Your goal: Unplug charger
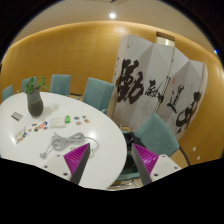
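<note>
A white round table (45, 165) stretches beyond my left finger. On it lies a white cable with a charger (56, 146), coiled just ahead of the left finger. My gripper (113, 161) is open and empty, held above the table's right edge. The left pad (79, 158) is over the tabletop and the right pad (147, 159) is over the chair beside the table. Nothing is between the fingers.
A dark vase with a plant (35, 103) stands at the far side of the table, with small coloured items (40, 126) near it. Teal chairs (157, 134) ring the table. A folding screen with black calligraphy (160, 88) stands behind, before an orange wall.
</note>
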Demonstrator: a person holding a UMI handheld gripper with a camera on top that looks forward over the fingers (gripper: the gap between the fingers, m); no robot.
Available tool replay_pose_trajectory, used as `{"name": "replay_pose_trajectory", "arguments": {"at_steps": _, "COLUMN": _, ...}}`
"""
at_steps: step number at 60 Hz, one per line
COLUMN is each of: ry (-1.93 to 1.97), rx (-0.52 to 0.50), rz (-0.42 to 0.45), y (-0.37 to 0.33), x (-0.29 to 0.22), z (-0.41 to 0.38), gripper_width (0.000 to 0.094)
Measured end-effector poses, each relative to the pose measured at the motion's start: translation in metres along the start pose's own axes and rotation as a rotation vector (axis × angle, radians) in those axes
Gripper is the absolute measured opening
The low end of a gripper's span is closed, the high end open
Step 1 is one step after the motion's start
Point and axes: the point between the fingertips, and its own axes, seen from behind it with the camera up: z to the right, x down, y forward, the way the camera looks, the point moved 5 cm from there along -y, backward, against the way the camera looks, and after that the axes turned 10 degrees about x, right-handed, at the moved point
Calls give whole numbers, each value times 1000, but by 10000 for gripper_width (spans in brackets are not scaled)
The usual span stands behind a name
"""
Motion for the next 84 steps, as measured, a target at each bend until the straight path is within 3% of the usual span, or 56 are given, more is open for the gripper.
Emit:
{"name": "replay_pose_trajectory", "arguments": {"at_steps": 21, "ry": -7, "rx": 5, "rz": -90, "y": 30, "x": 81, "z": 15, "gripper_width": 873}}
{"name": "replay_pose_trajectory", "arguments": {"at_steps": 28, "ry": -21, "rx": -92, "rz": -117, "y": 46, "x": 126, "z": -13, "gripper_width": 880}}
{"name": "replay_pose_trajectory", "arguments": {"at_steps": 37, "ry": -33, "rx": -287, "rz": -71, "y": 78, "x": 159, "z": -90, "gripper_width": 872}}
{"name": "replay_pose_trajectory", "arguments": {"at_steps": 51, "ry": 9, "rx": -452, "rz": -12, "y": 171, "x": 154, "z": -205, "gripper_width": 876}}
{"name": "replay_pose_trajectory", "arguments": {"at_steps": 59, "ry": -15, "rx": -474, "rz": 32, "y": 222, "x": 146, "z": -254, "gripper_width": 871}}
{"name": "replay_pose_trajectory", "arguments": {"at_steps": 65, "ry": -47, "rx": -481, "rz": 36, "y": 246, "x": 151, "z": -280, "gripper_width": 729}}
{"name": "replay_pose_trajectory", "arguments": {"at_steps": 73, "ry": -74, "rx": -489, "rz": 52, "y": 256, "x": 155, "z": -292, "gripper_width": 361}}
{"name": "replay_pose_trajectory", "arguments": {"at_steps": 84, "ry": -95, "rx": -485, "rz": 47, "y": 256, "x": 154, "z": -292, "gripper_width": 236}}
